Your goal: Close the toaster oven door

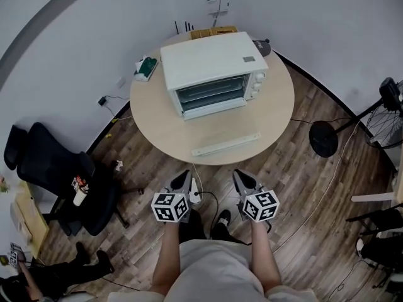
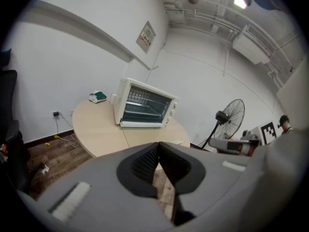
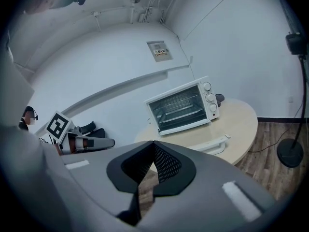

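Observation:
A white toaster oven [image 1: 211,68] stands at the back of a round wooden table [image 1: 157,118], its glass front [image 1: 210,95] facing me with racks showing through. The oven [image 2: 143,106] [image 3: 182,106] shows in both gripper views, well beyond the jaws. I cannot tell whether its door is fully shut. My left gripper [image 1: 183,177] [image 2: 158,146] and right gripper [image 1: 238,176] [image 3: 153,144] hover side by side above the floor, short of the table's near edge. Both point toward the oven, jaws shut on nothing.
A long white bar [image 1: 227,144] [image 3: 213,144] lies on the table in front of the oven. A green and white object [image 1: 146,68] sits at the table's back left. A black office chair [image 1: 47,162] is at left, a standing fan [image 1: 389,109] at right, cables on the floor [image 1: 196,194].

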Demonstrator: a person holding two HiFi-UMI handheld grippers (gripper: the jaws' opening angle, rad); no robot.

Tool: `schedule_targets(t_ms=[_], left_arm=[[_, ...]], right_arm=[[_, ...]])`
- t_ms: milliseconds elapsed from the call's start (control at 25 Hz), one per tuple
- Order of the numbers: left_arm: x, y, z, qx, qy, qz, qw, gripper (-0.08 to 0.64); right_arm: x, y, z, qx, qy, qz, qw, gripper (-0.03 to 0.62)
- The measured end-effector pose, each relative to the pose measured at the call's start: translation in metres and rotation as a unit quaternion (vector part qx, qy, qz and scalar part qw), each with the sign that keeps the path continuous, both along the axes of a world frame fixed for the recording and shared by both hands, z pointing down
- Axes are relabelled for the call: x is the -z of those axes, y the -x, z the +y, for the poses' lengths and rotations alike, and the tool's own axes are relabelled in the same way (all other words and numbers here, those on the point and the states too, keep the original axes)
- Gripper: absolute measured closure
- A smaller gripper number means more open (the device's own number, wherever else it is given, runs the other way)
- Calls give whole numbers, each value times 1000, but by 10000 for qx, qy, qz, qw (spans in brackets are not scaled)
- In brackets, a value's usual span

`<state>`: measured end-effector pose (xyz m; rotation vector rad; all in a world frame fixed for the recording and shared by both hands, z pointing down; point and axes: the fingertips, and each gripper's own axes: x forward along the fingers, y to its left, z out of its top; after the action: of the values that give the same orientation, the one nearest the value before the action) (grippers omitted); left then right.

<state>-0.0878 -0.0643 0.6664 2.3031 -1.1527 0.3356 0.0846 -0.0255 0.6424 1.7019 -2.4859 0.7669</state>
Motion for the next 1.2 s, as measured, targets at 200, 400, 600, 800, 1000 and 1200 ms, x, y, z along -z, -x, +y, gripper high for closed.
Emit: schedule_targets(t_ms=[200,400,600,800,1000,1200], left_arm=[[-6,26,-21,-60,139,77,9999,502],[-10,51,-70,-347,305,181,9988,502],[-11,65,-113,-691,564,416,9951,502],[-14,57,-139,-790,762,633,9919,502],[-20,40,-149,-610,924,843,9903,502],[-19,28,-169,101,836,1157,9897,502]], right_arm=[[-6,17,-24,-178,90,65,9998,592],[-9,30,-68,-675,142,208,9974,592],[-10,51,-98,-924,294,587,9936,592],[-3,38,-117,-1259,325,702,9890,592],[-6,17,-130,-1071,318,783,9906,592],[-12,3,-145,-287,243,1039,9939,592]])
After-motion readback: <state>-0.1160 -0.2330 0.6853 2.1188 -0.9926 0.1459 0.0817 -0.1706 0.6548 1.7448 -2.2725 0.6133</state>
